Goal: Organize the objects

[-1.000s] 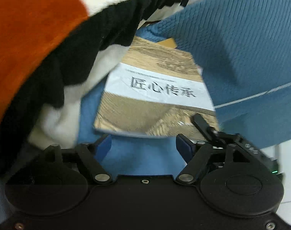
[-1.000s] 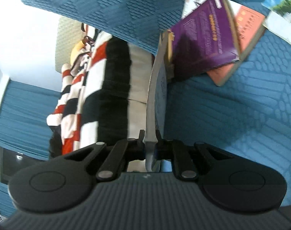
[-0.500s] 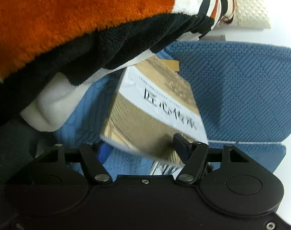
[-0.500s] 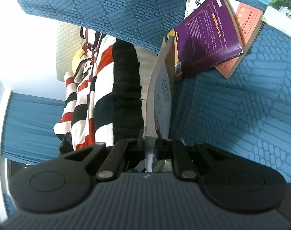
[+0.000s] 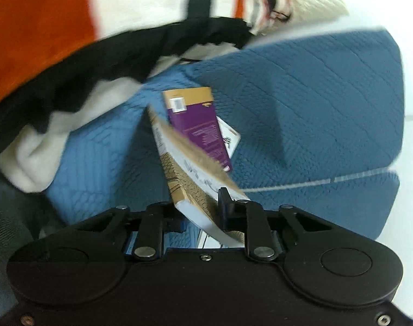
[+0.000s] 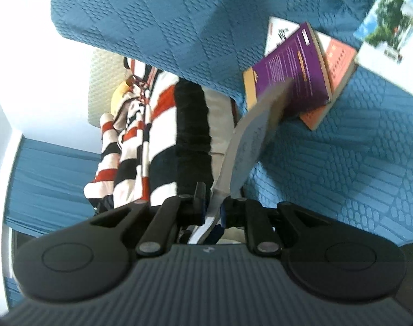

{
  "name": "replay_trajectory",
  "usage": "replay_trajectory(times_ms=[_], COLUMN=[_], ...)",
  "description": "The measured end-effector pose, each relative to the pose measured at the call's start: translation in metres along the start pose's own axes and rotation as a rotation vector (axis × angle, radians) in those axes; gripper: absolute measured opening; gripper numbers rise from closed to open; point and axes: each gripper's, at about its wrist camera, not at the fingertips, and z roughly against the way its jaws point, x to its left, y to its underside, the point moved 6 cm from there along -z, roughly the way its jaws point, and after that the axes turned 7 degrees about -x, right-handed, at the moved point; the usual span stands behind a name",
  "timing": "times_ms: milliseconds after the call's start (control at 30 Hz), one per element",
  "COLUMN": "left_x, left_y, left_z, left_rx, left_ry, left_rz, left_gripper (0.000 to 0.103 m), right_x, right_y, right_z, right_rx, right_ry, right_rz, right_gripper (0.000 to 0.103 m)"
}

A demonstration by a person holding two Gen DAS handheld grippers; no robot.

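Observation:
A tan book (image 5: 190,179) with a white title band stands tilted on edge above the blue sofa seat (image 5: 97,163). My left gripper (image 5: 199,209) has its jaws closing, and their pads press on the book's near corner. In the right wrist view the same tan book (image 6: 250,135) shows edge-on. My right gripper (image 6: 213,203) has that book between its pads, and its jaws are starting to open. Beyond lies a purple book (image 6: 293,70) on an orange book (image 6: 334,62) and a white one (image 6: 279,30). The purple book (image 5: 198,127) also shows behind the tan one.
A striped orange, black and white blanket (image 5: 70,27) is heaped at the left of the seat. The blue back cushion (image 5: 301,108) rises at the right. A landscape-cover book (image 6: 383,32) lies at the far right. A cream pillow (image 6: 103,81) and blue curtain (image 6: 51,176) stand behind.
The left jaws went from wide open to closed on the tan book. The book tipped from lying flat to standing on edge and rose off the seat, uncovering the purple book.

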Motion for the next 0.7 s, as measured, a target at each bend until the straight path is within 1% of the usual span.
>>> replay_trajectory(times_ms=[67, 167, 233, 300, 400, 567, 700], left_x=[-0.014, -0.031, -0.043, -0.058, -0.068, -0.070, -0.054], left_y=[-0.005, -0.010, -0.013, -0.011, -0.002, 0.014, 0.027], left_z=[-0.002, -0.005, -0.004, -0.006, -0.004, -0.007, -0.018], left_rx=[0.014, 0.014, 0.029, 0.046, 0.074, 0.117, 0.158], left_ry=[0.007, 0.044, 0.061, 0.070, 0.077, 0.066, 0.032], left_rz=[-0.025, -0.051, -0.082, -0.109, -0.158, -0.246, -0.302], left_gripper=[0.020, 0.020, 0.020, 0.020, 0.020, 0.021, 0.021], right_x=[0.007, 0.014, 0.017, 0.019, 0.015, -0.002, -0.025], right_y=[-0.004, -0.011, -0.014, -0.016, -0.018, -0.013, 0.000], right_z=[0.011, 0.030, 0.043, 0.058, 0.078, 0.103, 0.114], right_rx=[-0.019, -0.048, -0.071, -0.096, -0.134, -0.185, -0.197], right_ry=[-0.007, -0.022, -0.027, -0.030, -0.030, -0.015, 0.028], right_rz=[0.013, 0.014, 0.023, 0.026, 0.014, -0.004, -0.022], right_gripper=[0.014, 0.014, 0.015, 0.015, 0.015, 0.015, 0.016])
